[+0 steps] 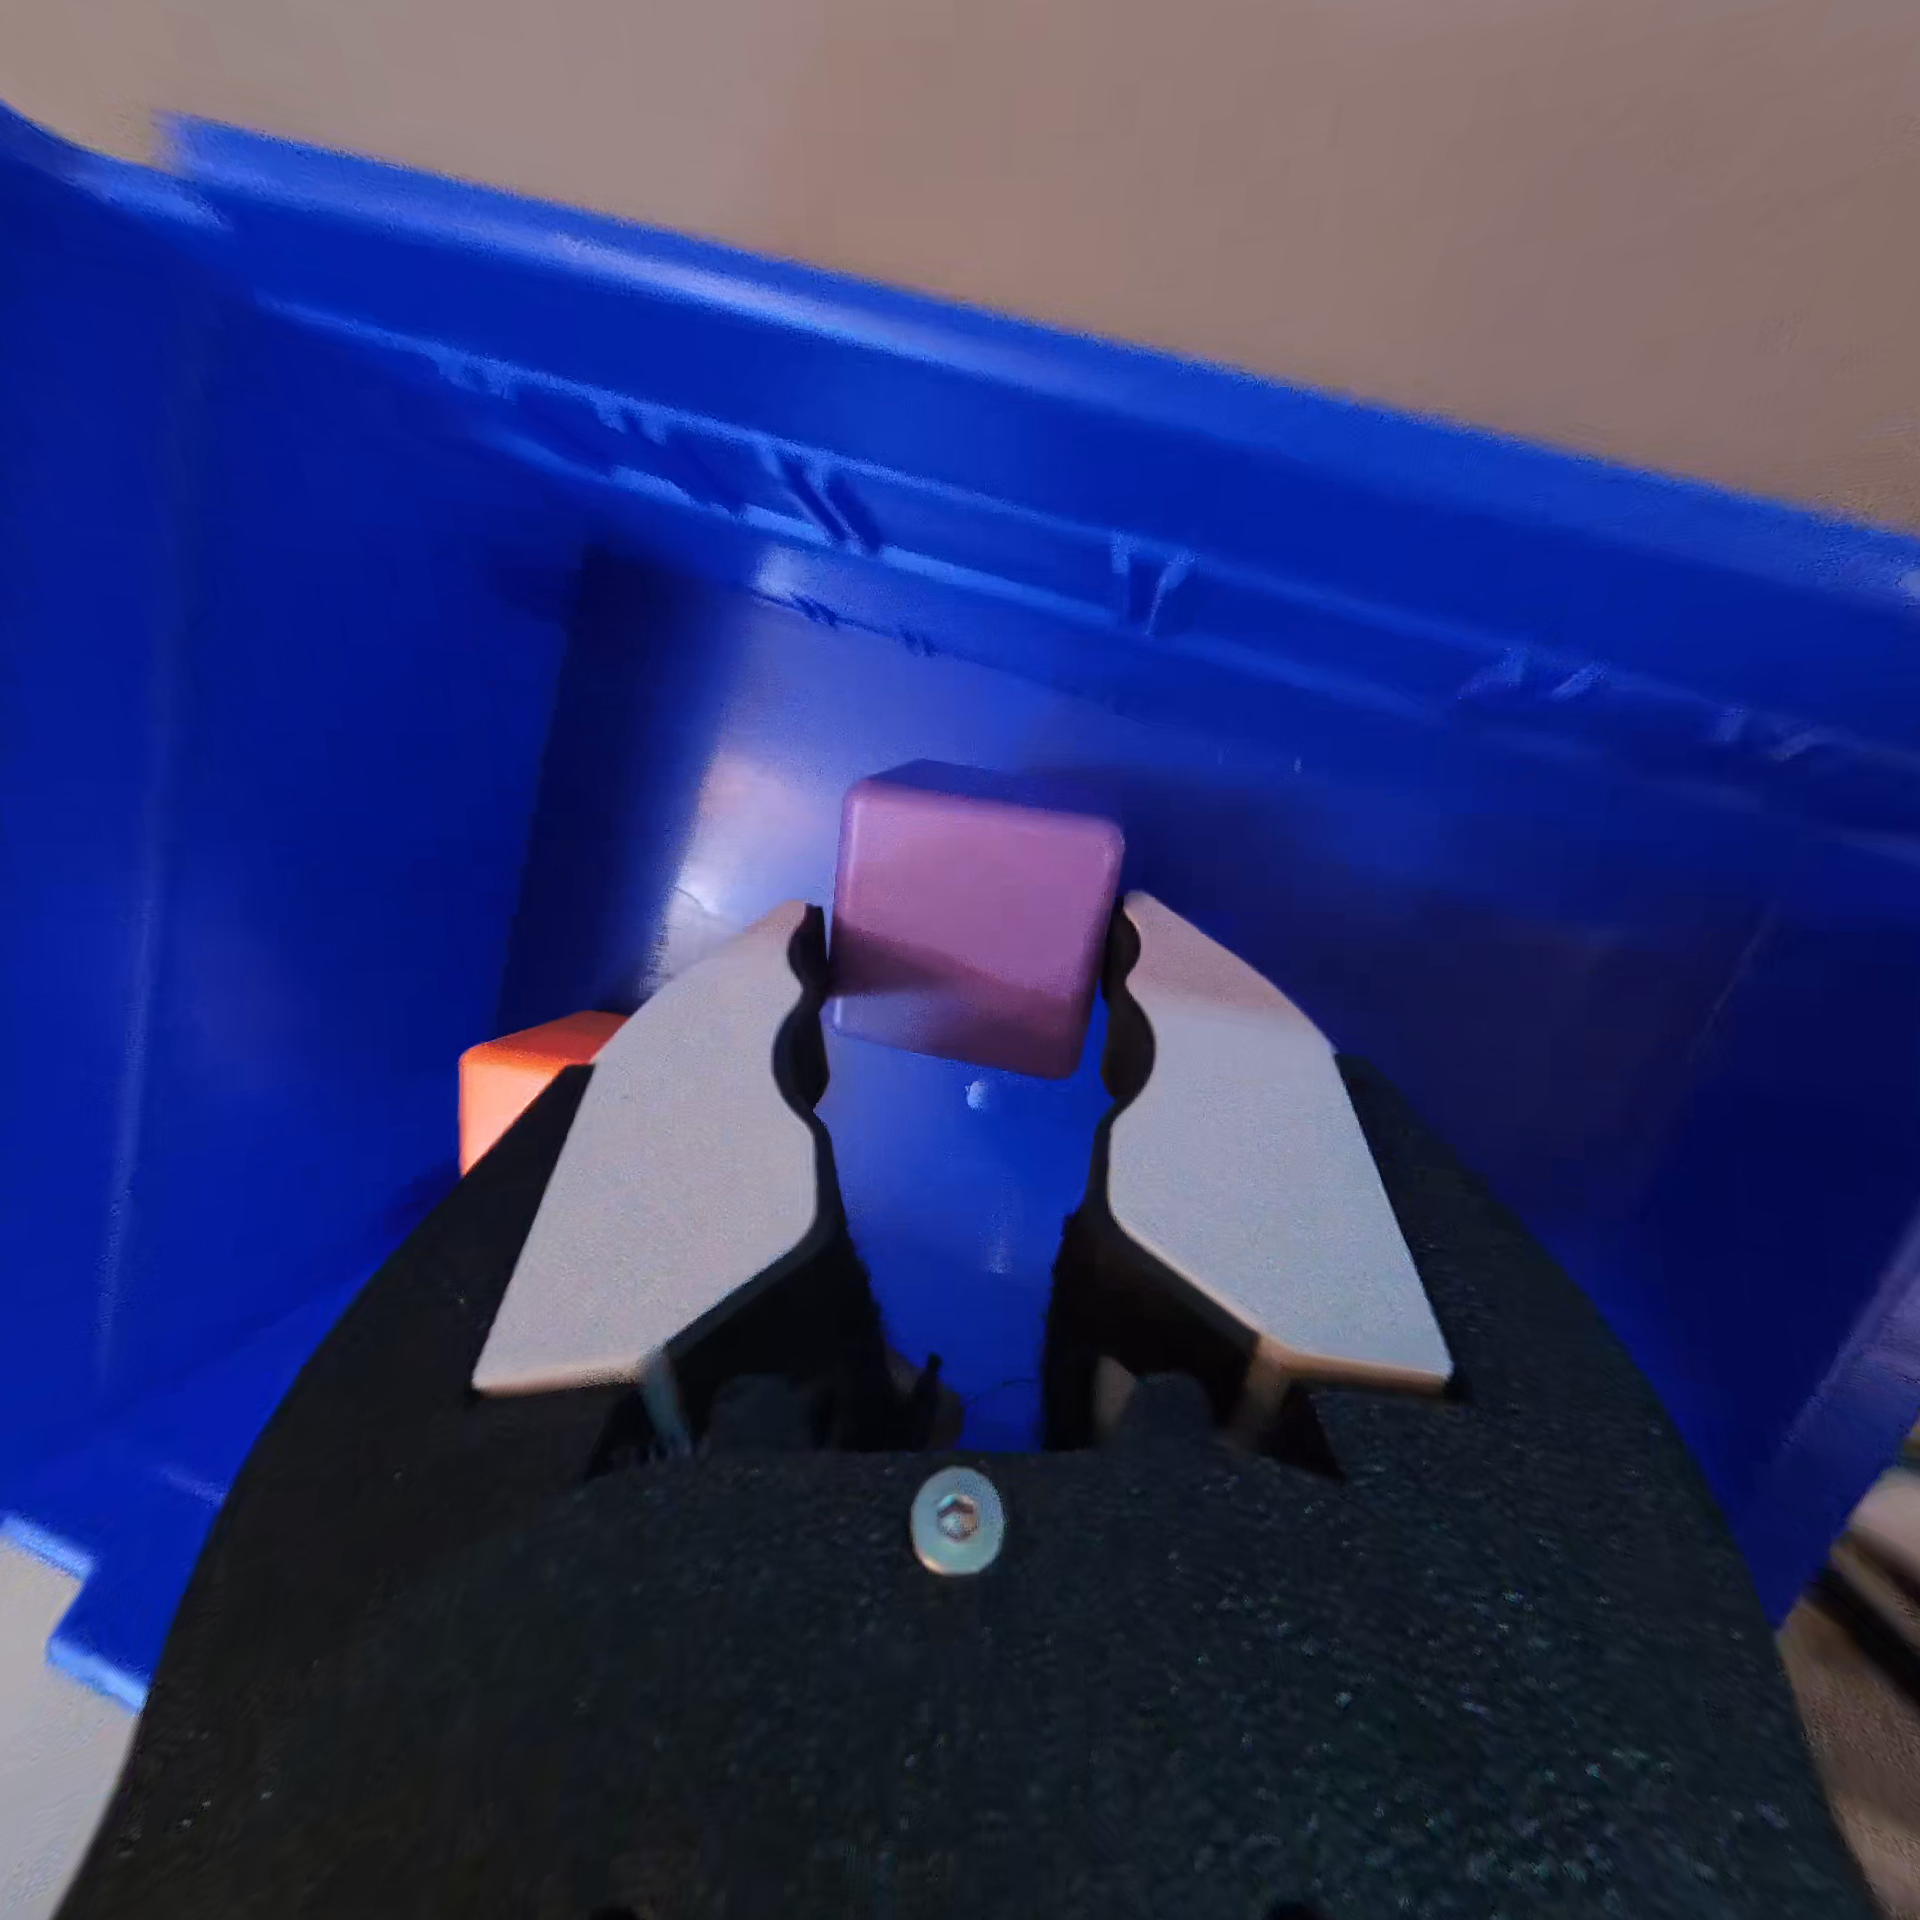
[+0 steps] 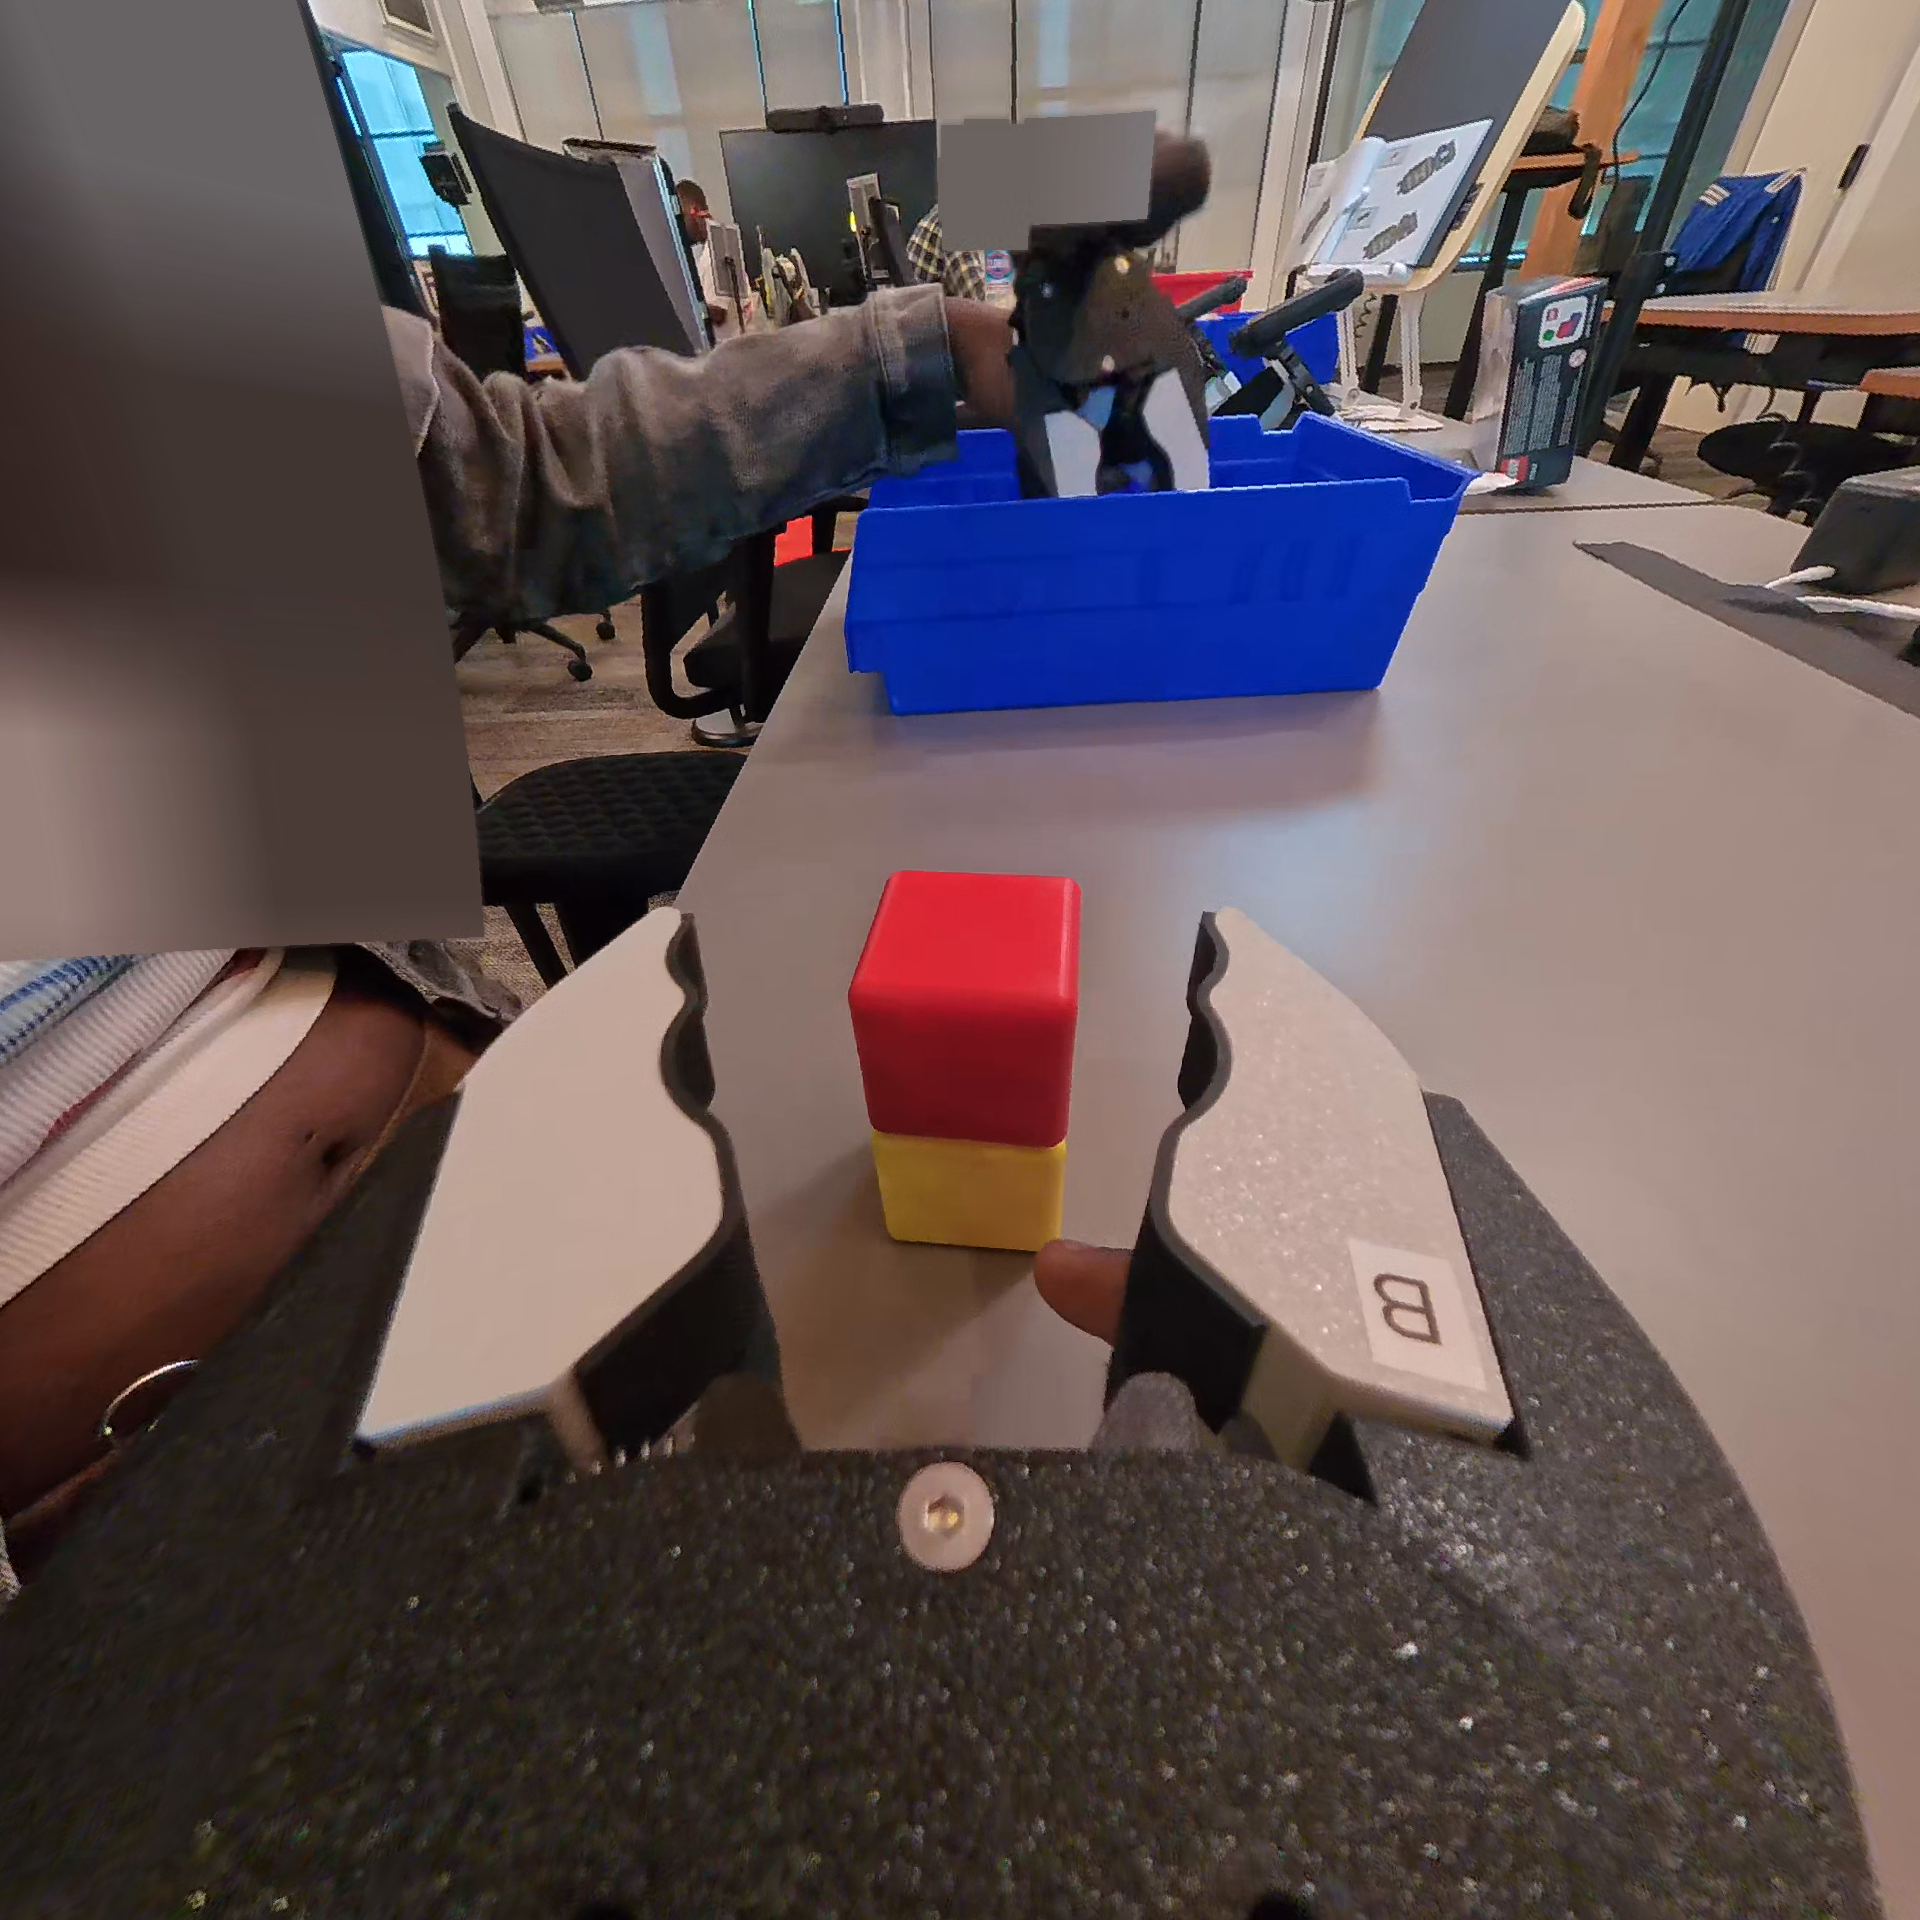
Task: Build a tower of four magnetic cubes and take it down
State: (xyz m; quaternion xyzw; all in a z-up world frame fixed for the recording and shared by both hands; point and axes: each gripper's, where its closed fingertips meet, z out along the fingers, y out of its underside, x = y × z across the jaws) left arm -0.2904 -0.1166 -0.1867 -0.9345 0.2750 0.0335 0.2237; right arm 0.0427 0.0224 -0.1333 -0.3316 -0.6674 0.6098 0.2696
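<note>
The left gripper (image 1: 971, 956), clamped on a purple plastic cube (image 1: 971, 925) inside the blue plastic bin (image 1: 312, 727), sat well beyond the red-on-yellow cube stack (image 2: 966, 1060), which stood untouched between the right gripper's (image 2: 945, 987) wide-apart fingers.

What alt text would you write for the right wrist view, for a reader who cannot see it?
A red cube sits stacked on a yellow cube on a grey table, between the open right gripper's fingers, which do not touch it. Behind, the left gripper reaches into a blue bin.
</note>
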